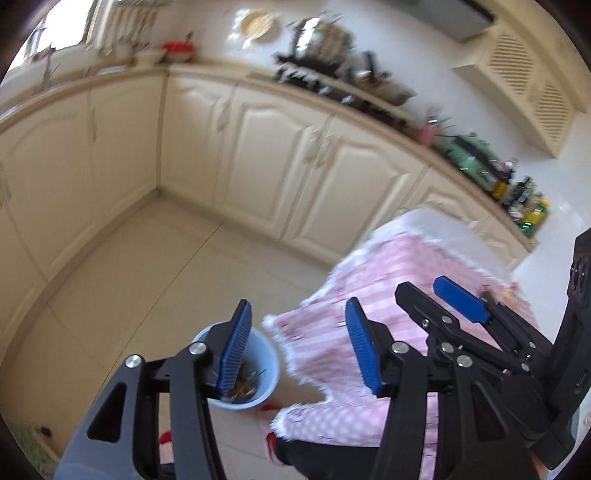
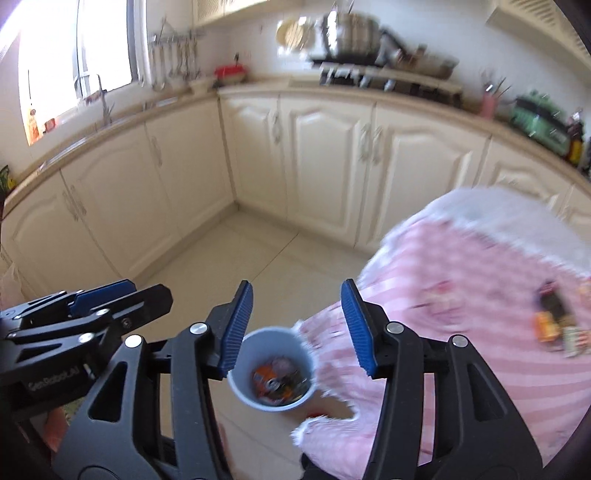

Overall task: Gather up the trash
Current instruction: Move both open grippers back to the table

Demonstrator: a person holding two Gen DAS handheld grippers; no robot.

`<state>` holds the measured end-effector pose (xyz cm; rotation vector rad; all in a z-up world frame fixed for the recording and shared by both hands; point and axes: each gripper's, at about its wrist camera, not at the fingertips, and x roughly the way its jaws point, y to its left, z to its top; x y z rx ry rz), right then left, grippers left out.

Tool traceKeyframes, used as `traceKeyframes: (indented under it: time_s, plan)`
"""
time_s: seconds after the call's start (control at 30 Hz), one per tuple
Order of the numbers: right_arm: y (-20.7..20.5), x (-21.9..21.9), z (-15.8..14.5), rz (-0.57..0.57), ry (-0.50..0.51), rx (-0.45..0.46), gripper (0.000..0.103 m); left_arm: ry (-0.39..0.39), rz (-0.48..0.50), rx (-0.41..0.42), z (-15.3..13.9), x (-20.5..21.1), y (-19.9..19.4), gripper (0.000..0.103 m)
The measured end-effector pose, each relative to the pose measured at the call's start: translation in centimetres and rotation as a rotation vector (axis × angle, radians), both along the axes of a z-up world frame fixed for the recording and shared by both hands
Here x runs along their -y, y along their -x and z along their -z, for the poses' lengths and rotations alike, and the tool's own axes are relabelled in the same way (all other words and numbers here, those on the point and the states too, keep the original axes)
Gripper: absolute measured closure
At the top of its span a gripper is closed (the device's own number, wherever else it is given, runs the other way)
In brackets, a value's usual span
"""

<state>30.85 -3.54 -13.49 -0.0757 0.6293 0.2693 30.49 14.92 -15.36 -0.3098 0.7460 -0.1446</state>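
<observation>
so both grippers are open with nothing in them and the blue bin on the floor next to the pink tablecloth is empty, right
Not quite: the blue bin is not empty. The right wrist view looks down into it and shows wrappers and other trash at the bottom. The rest holds: the bin stands on the floor beside the pink tablecloth, and the left gripper and right gripper are both open with nothing between their fingers.

Cream cabinets (image 2: pixel 325 155) wrap the far corner under a beige countertop (image 2: pixel 424 99) cluttered with a blurred steel pot (image 2: pixel 351 33), red container (image 2: pixel 231 73) and green box (image 2: pixel 539 118); pale tiled floor (image 1: pixel 147 277) nearer, pink checked tablecloth (image 1: pixel 376 295) right.
</observation>
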Motion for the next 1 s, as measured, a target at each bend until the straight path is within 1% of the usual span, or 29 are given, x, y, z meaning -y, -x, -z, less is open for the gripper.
traceKeyframes:
  time_s: [0.03,0.1,0.17,0.2,0.3,0.37,0.4,0.47,0.53,0.67,0.77,0.8,0.87,0.93,0.97,1.0]
  plan:
    - [0.6,0.8,-0.8,0.013,-0.003,0.015,0.051,0.003,0.028,0.024,-1.2,1.5,0.4,0.049]
    - [1.8,4.0,-2.4,0.053,-0.013,0.048,0.050,0.008,0.081,0.052,-2.8,4.1,0.8,0.048]
    - [2.2,7.1,-3.3,0.094,-0.018,0.067,0.049,-0.007,0.123,0.066,-3.7,6.7,1.0,0.047]
    - [2.6,8.4,-3.7,0.116,-0.017,0.077,0.048,-0.015,0.158,0.076,-4.3,8.6,1.0,0.047]
    - [4.0,13.1,-3.9,0.191,-0.019,0.087,0.046,-0.013,0.245,0.074,-5.1,13.2,0.7,0.046]
    - [4.4,16.5,-3.8,0.246,-0.022,0.085,0.046,-0.035,0.299,0.067,-5.1,16.2,0.5,0.045]
    - [4.6,18.7,-3.4,0.290,-0.019,0.076,0.046,-0.046,0.324,0.062,-4.9,17.4,0.3,0.045]
    - [4.9,21.8,-2.8,0.350,-0.030,0.059,0.046,-0.091,0.392,0.043,-4.3,21.0,-0.3,0.045]
    - [5.0,25.1,-1.7,0.419,-0.035,0.031,0.045,-0.113,0.449,0.014,-3.3,23.8,-1.0,0.045]
    - [5.0,29.5,0.3,0.496,-0.060,-0.027,0.045,-0.169,0.525,-0.020,-1.5,28.8,-2.2,0.045]
    - [4.6,31.3,1.5,0.514,-0.068,-0.063,0.044,-0.208,0.536,-0.039,0.0,30.6,-3.4,0.045]
    - [4.6,31.6,2.0,0.513,-0.067,-0.074,0.043,-0.213,0.534,-0.045,0.3,30.5,-3.8,0.045]
    - [4.2,32.1,2.5,0.506,-0.070,-0.094,0.043,-0.241,0.528,-0.072,1.4,31.3,-4.8,0.046]
    - [3.7,32.3,3.1,0.483,-0.087,-0.118,0.043,-0.262,0.526,-0.079,2.1,31.9,-5.7,0.046]
    - [3.5,32.3,3.2,0.476,-0.087,-0.125,0.042,-0.267,0.527,-0.082,2.3,32.1,-5.9,0.049]
    - [3.1,32.1,3.4,0.465,-0.084,-0.134,0.042,-0.266,0.529,-0.087,2.4,32.4,-6.3,0.057]
